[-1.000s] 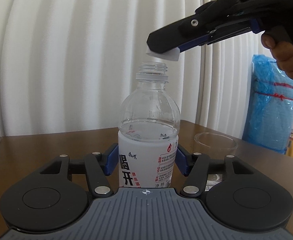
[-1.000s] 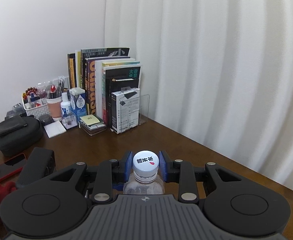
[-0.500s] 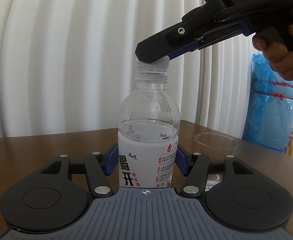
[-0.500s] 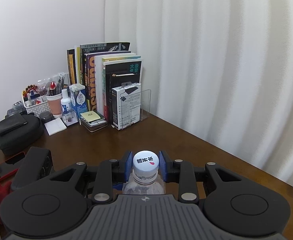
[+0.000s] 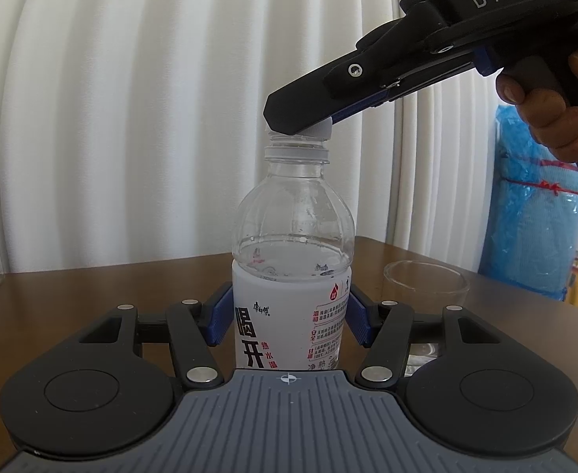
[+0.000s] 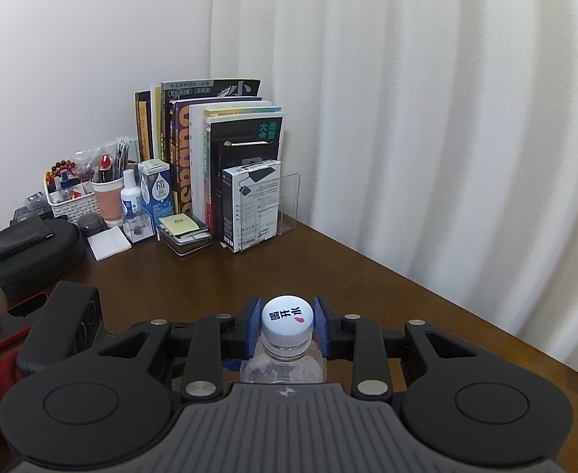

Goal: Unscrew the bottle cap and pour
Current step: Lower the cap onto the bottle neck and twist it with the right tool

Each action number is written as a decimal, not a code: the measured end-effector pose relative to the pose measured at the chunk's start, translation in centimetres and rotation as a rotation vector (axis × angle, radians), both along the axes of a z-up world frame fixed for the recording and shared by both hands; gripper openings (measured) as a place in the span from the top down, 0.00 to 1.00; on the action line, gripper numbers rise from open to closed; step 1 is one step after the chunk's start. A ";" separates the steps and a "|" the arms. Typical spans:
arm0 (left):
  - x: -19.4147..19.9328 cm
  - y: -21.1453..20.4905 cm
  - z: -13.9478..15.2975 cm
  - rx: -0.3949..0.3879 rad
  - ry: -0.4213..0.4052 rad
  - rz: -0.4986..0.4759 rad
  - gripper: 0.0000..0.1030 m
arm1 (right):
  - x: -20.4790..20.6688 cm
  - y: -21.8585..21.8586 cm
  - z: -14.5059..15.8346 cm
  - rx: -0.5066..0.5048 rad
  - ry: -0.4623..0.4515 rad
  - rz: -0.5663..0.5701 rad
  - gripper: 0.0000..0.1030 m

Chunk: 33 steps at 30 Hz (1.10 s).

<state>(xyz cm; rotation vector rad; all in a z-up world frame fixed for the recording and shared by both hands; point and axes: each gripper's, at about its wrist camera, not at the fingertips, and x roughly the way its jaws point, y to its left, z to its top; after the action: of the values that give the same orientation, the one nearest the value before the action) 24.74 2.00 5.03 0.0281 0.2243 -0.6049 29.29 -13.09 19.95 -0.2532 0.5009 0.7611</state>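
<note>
You have brought the white cap (image 6: 287,318) back down onto the neck of the water bottle (image 5: 292,276); a second ago it hung clear above. Your right gripper (image 6: 287,321) pinches it, suggesting recapping. Your left gripper (image 5: 289,325) clamps the bottle upright on the brown surface (image 5: 92,287), an empty glass (image 5: 426,283) just beside, white curtains (image 5: 131,98) behind.

Right gripper (image 6: 287,325) jaws clamp white cap (image 6: 287,318).

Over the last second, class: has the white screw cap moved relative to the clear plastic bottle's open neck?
Yes. The white screw cap, in the right hand-held gripper, came down leftward onto the clear plastic bottle.
</note>
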 end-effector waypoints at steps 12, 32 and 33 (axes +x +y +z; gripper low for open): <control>0.1 0.2 0.0 -0.003 0.000 -0.001 0.43 | -0.1 -0.1 -0.3 0.008 -0.003 0.006 0.68; 0.2 0.3 -0.1 -0.003 0.001 -0.006 0.43 | -1.5 -0.3 -0.9 -0.007 -0.039 0.014 0.56; 0.1 0.2 -0.1 -0.002 0.001 -0.006 0.43 | -1.7 -0.3 -1.0 -0.010 -0.041 0.014 0.56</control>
<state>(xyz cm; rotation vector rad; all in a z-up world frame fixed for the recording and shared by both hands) 24.86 2.23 4.90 0.0262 0.2243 -0.6111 27.58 -13.38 19.00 -0.2812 0.4648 0.7660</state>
